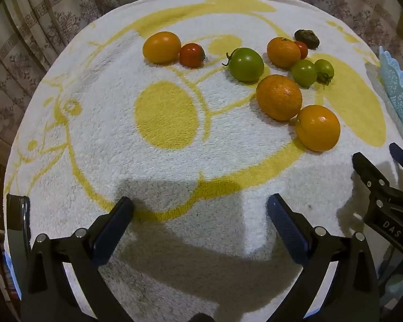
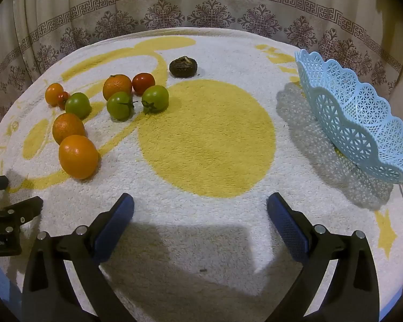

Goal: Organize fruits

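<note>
The fingers of the left gripper (image 1: 200, 209) and right gripper (image 2: 200, 206) were spread wide, nothing held. The fruits (image 2: 78, 156) were grouped on the towel (image 2: 201, 241), well apart from the blue basket (image 2: 362, 123).

Scattered fruits (image 2: 78, 156) — beside tilted basket (image 2: 357, 123)

Fluffy terry towel (image 2: 201, 241), lattice plastic basket (image 2: 362, 123)

Warm overhead light, sharp focus, hard shadows below, fisheye bending and dark corners.
</note>
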Demonstrator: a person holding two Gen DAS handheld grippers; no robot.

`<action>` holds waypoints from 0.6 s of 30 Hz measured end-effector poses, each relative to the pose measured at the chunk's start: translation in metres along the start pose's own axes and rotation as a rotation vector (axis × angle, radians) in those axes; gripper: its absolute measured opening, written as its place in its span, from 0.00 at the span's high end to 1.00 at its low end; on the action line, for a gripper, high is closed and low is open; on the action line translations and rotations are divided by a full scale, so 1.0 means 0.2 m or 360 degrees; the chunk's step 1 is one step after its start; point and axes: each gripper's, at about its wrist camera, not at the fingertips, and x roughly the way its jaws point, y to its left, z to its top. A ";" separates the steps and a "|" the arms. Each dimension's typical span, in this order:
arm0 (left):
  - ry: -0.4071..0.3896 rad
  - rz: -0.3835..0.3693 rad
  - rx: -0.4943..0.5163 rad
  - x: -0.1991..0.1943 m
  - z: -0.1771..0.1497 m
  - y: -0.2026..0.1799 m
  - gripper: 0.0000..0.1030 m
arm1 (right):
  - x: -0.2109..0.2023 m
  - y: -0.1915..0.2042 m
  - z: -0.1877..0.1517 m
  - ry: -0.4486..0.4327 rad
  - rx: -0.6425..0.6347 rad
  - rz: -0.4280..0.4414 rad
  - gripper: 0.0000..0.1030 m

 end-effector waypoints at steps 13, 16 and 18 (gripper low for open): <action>0.0014 0.0005 -0.0008 0.00 0.03 0.01 0.05 | 0.02 0.00 0.04 0.0081 0.0028 0.0040 0.02; 0.0009 0.0005 0.0002 0.01 0.01 -0.01 0.05 | 0.03 0.00 0.05 0.0121 0.0028 0.0043 0.02; 0.0010 0.0005 0.0004 0.01 0.01 -0.01 0.05 | 0.04 0.00 0.07 0.0164 0.0029 0.0042 0.02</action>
